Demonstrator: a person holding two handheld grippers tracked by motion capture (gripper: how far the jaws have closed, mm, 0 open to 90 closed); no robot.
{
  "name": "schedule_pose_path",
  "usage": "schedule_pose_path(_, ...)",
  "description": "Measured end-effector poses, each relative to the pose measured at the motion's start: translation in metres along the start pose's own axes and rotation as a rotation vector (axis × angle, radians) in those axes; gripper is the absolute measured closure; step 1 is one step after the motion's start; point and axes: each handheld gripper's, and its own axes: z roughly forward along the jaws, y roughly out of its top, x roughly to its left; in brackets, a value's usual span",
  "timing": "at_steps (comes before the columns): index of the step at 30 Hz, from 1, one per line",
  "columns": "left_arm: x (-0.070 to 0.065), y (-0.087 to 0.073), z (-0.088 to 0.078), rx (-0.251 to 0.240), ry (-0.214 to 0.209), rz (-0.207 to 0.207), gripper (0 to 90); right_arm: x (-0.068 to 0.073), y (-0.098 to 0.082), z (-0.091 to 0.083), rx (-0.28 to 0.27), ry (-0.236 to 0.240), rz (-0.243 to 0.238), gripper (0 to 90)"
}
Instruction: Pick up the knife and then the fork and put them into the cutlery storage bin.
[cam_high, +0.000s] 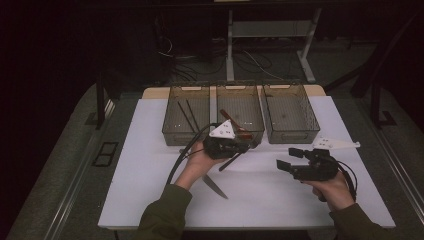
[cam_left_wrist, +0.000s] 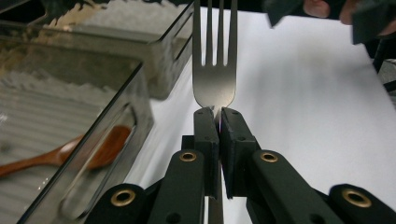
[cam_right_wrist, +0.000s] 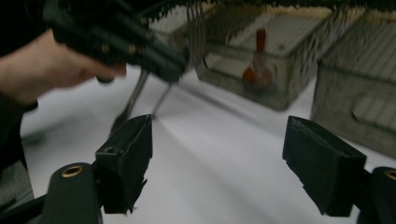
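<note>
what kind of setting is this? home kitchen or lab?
Most likely a lab recording bench, not a kitchen: a white table in a dark room, cables on the floor behind it, and three clear bins in a row for sorting cutlery such as the fork.

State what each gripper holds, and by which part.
The left gripper is shut on a metal fork, gripped at the neck just below the tines. The right gripper is open and holds nothing.
</note>
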Motion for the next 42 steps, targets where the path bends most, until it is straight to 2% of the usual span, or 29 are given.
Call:
schedule_pose_path(4,-0.010,0.005,0.003,-0.013,0.002,0.009,85.6,0.009,0.018,0.011,-0.035,0.010,0.009,33.0)
schedule_pose_path(9,-0.014,0.008,0.007,-0.022,0.006,0.011,85.6,0.019,0.032,0.032,-0.031,0.003,0.020,43.2)
schedule_pose_path(13,-0.016,0.011,0.005,-0.032,0.014,0.021,85.6,0.019,0.036,0.049,-0.017,-0.005,0.057,54.5)
schedule_pose_path(17,-0.016,0.012,0.002,-0.046,0.026,0.022,85.7,0.018,0.040,0.054,-0.036,-0.007,0.062,65.7)
schedule_pose_path(19,-0.015,0.013,0.001,-0.049,0.032,0.018,85.9,0.019,0.042,0.055,-0.038,0.004,0.068,73.2)
schedule_pose_path(22,-0.015,0.013,-0.001,-0.058,0.038,0.018,85.8,0.022,0.043,0.056,-0.046,-0.023,0.050,75.8)
schedule_pose_path(25,-0.014,0.014,-0.003,-0.078,0.020,-0.005,85.2,0.023,0.044,0.055,-0.057,-0.041,0.037,79.5)
schedule_pose_path(27,-0.015,0.015,-0.002,-0.088,0.009,-0.009,83.2,0.022,0.045,0.054,-0.074,-0.056,0.021,86.7)
schedule_pose_path(28,-0.017,0.016,-0.002,-0.086,0.017,-0.003,82.3,0.020,0.045,0.054,-0.079,-0.030,0.047,87.0)
schedule_pose_path(31,-0.019,0.017,-0.003,-0.095,0.009,-0.014,79.5,0.019,0.046,0.053,-0.074,-0.058,0.018,87.1)
schedule_pose_path(37,-0.020,0.012,-0.017,-0.088,0.014,-0.039,66.4,0.010,0.049,0.043,-0.080,-0.072,0.026,87.2)
schedule_pose_path(42,-0.022,-0.001,-0.032,-0.090,0.020,-0.072,56.9,-0.003,0.055,0.029,-0.088,-0.094,0.034,87.2)
